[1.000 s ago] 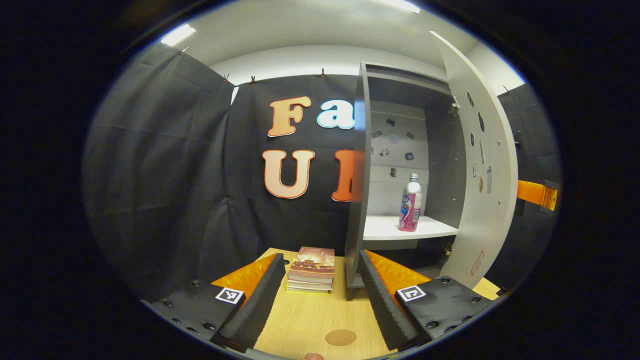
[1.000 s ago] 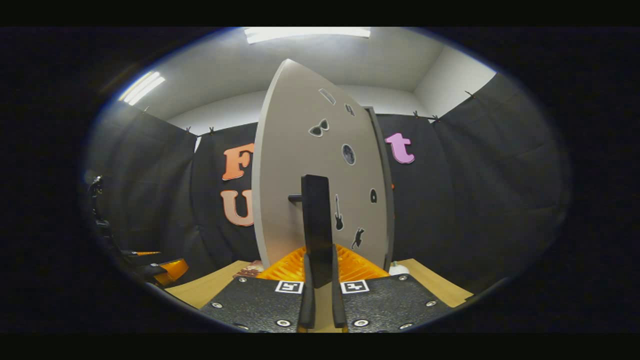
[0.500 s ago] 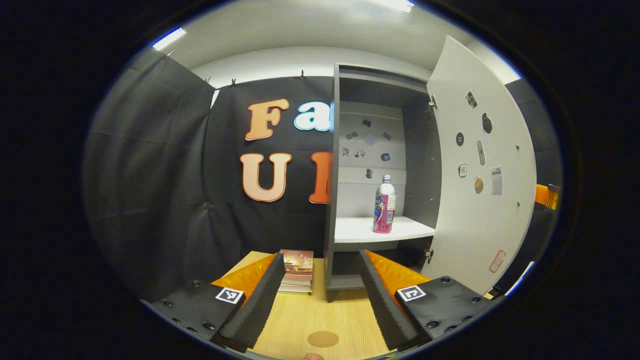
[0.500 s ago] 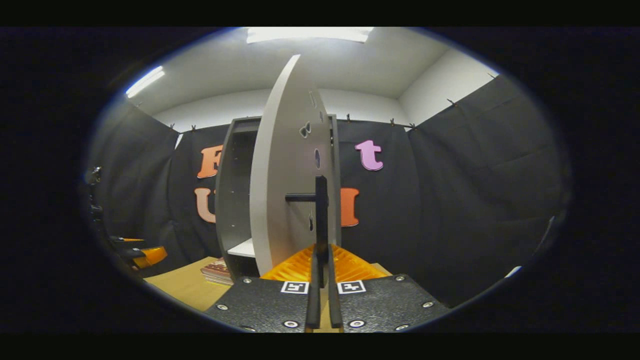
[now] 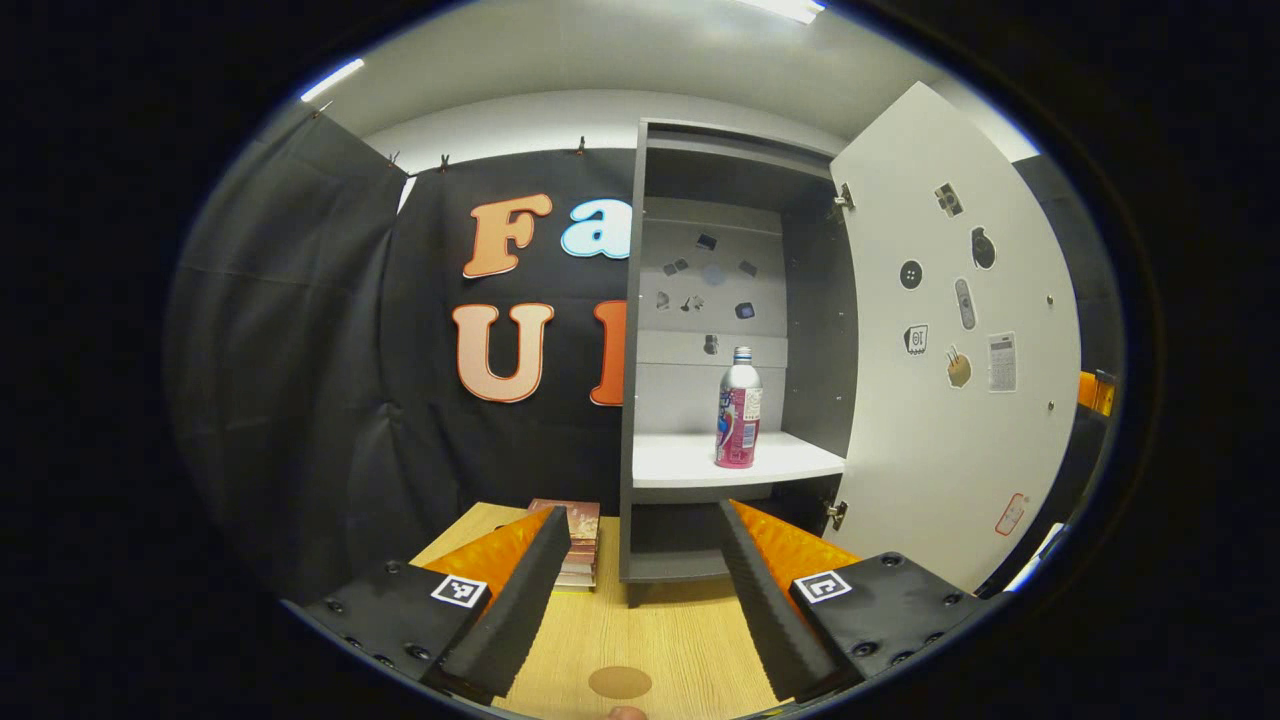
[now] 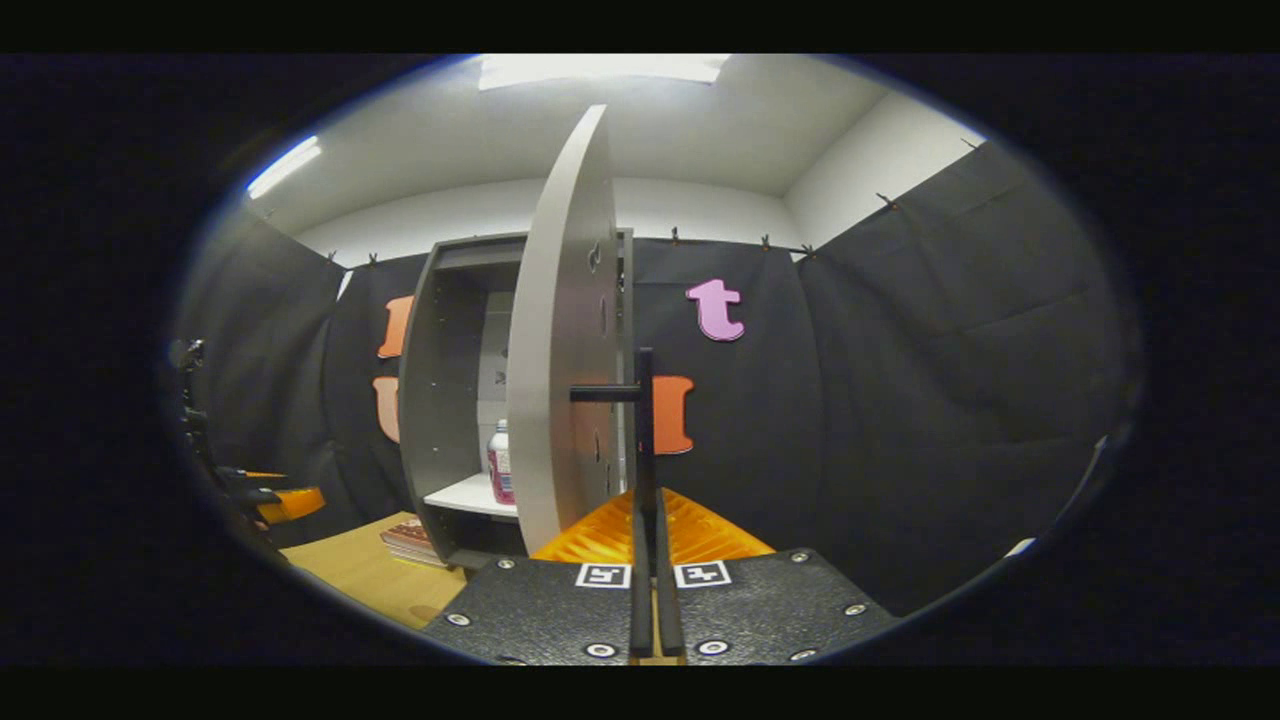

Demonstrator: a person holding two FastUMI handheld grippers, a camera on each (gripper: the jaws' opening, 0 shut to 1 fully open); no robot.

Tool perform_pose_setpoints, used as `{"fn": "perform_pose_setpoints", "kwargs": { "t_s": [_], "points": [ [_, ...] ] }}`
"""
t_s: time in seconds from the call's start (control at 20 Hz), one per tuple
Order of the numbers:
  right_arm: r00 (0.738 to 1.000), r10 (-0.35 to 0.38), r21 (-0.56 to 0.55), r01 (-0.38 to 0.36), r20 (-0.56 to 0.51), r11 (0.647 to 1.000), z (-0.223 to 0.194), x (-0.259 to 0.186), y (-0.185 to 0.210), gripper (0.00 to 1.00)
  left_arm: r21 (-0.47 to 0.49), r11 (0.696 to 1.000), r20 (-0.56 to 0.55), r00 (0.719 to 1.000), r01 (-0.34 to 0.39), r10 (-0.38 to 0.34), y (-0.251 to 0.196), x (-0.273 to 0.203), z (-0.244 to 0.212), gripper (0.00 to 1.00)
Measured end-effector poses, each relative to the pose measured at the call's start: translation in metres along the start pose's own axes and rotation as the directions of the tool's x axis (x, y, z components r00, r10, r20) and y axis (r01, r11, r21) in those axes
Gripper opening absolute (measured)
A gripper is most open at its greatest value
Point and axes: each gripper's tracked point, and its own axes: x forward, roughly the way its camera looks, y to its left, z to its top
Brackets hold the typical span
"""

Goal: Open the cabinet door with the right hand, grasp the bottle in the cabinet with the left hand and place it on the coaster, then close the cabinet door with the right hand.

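The cabinet (image 5: 640, 330) stands with its door (image 5: 960, 340) swung wide, and the bottle (image 5: 738, 408) sits upright on the white shelf (image 5: 690, 462) inside, toward the shelf's right half and clear of the walls. In the left gripper view the left gripper (image 5: 640, 590) hangs above the wooden table (image 5: 650, 625) with its fingers spread apart and nothing between them, facing the open cabinet from a short way off. That view takes in the door's inner face and its stickers (image 5: 960, 305), the round brown coaster (image 5: 620, 683) on the table between the fingers near the bottom edge, and a stack of books (image 5: 575, 545) just left of the cabinet's foot. The right gripper view sees the door (image 6: 565, 330) almost edge-on, from its outer side, with the dark bar handle (image 6: 645, 400) standing off it. The right gripper (image 6: 650, 540) is clenched on that handle, both fingers pressed against its lower end. Past the door's edge this view catches part of the bottle (image 6: 499, 462) on the shelf, a corner of the books (image 6: 410, 540) and, at far left, the other gripper (image 6: 275, 500) at a distance.
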Motion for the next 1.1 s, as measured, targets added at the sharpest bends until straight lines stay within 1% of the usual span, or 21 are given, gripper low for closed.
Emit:
{"fn": "perform_pose_setpoints", "kwargs": {
  "t_s": [0.15,0.2,0.25,0.3,0.35,0.4,0.45,0.55,0.6,0.7,0.75,0.8,0.95,1.05,1.1],
  "points": [
    [1.0,0.002,-0.054,-0.001,0.006,0.999,0.002,-0.003,-0.006,0.03,0.0,1.0,0.001,1.0,0.013,-0.013,-0.005,0.001,0.001,0.96],
    [1.0,-0.01,-0.086,0.011,0.015,0.996,0.005,-0.001,-0.012,0.0,-0.003,1.0,0.0,1.0,0.015,-0.015,-0.006,0.001,0.002,0.96],
    [0.999,-0.036,-0.117,0.038,0.023,0.992,0.007,-0.002,-0.02,0.06,-0.006,1.0,0.0,1.0,0.017,-0.017,-0.006,0.0,0.001,0.96],
    [0.997,-0.066,-0.141,0.069,0.029,0.988,0.009,-0.002,-0.029,0.14,-0.006,1.0,0.0,1.0,0.018,-0.019,-0.007,-0.001,0.001,0.96],
    [0.995,-0.095,-0.154,0.099,0.031,0.983,0.011,-0.005,-0.036,0.07,-0.006,1.0,-0.001,1.0,0.02,-0.02,-0.006,0.0,0.001,0.96],
    [0.994,-0.108,-0.152,0.111,0.032,0.982,0.012,-0.008,-0.038,0.09,-0.007,1.0,0.0,1.0,0.021,-0.021,-0.006,0.0,0.001,0.96],
    [0.994,-0.104,-0.137,0.108,0.035,0.985,0.014,-0.011,-0.035,0.04,-0.01,1.0,0.0,1.0,0.023,-0.023,-0.007,-0.002,0.0,0.96],
    [0.994,-0.102,-0.128,0.107,0.044,0.986,0.013,-0.009,-0.032,0.05,-0.013,0.999,-0.003,1.0,0.029,-0.029,-0.009,-0.003,-0.001,0.96],
    [0.993,-0.112,-0.133,0.116,0.038,0.984,0.013,-0.01,-0.035,0.11,-0.011,0.999,-0.006,0.999,0.033,-0.033,-0.01,-0.003,0.0,0.96],
    [0.994,-0.102,-0.121,0.105,0.037,0.987,0.014,-0.016,-0.03,0.11,-0.004,0.999,-0.004,0.999,0.037,-0.037,-0.012,-0.002,0.002,0.96],
    [0.996,-0.088,-0.109,0.091,0.036,0.99,0.014,-0.017,-0.025,0.14,0.0,0.999,-0.005,0.999,0.043,-0.043,-0.014,-0.001,0.002,0.96],
    [0.996,-0.079,-0.099,0.081,0.029,0.992,0.012,-0.016,-0.02,0.11,0.004,0.999,-0.006,0.999,0.05,-0.05,-0.017,0.001,0.003,0.96],
    [0.998,-0.058,-0.093,0.059,0.011,0.994,0.006,-0.016,-0.011,0.11,0.012,0.996,-0.005,0.996,0.084,-0.084,-0.028,0.011,0.007,0.96],
    [0.999,-0.047,-0.104,0.046,-0.01,0.994,0.0,-0.015,-0.005,0.16,0.014,0.993,0.001,0.993,0.114,-0.114,-0.036,0.021,0.01,0.96],
    [0.999,-0.045,-0.109,0.043,-0.018,0.993,-0.001,-0.014,-0.003,0.15,0.016,0.992,0.005,0.992,0.128,-0.128,-0.039,0.027,0.011,0.96]
  ]
}}
